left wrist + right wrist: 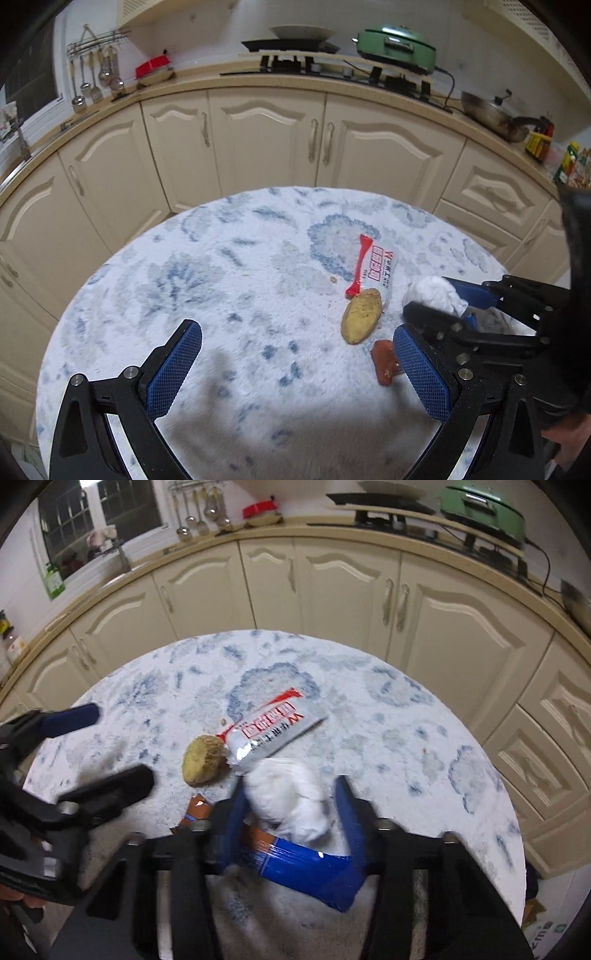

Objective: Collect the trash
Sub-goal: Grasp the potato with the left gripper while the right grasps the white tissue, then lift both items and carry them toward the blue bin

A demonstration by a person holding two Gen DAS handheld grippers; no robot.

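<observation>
R gripper [291, 797]: ribbed blue pads, jaws narrowed onto crumpled white tissue [286, 797], soft wad, pads at both flanks; glossy blue wrapper [306, 867] beneath; L gripper [295, 354] wide open, empty, over bare fleecy round table [221, 266]; oval beige peel [361, 315], foil sachet [380, 267] mid-table, well inside rim; brown wrapper [384, 362] just beside L pad.
</observation>
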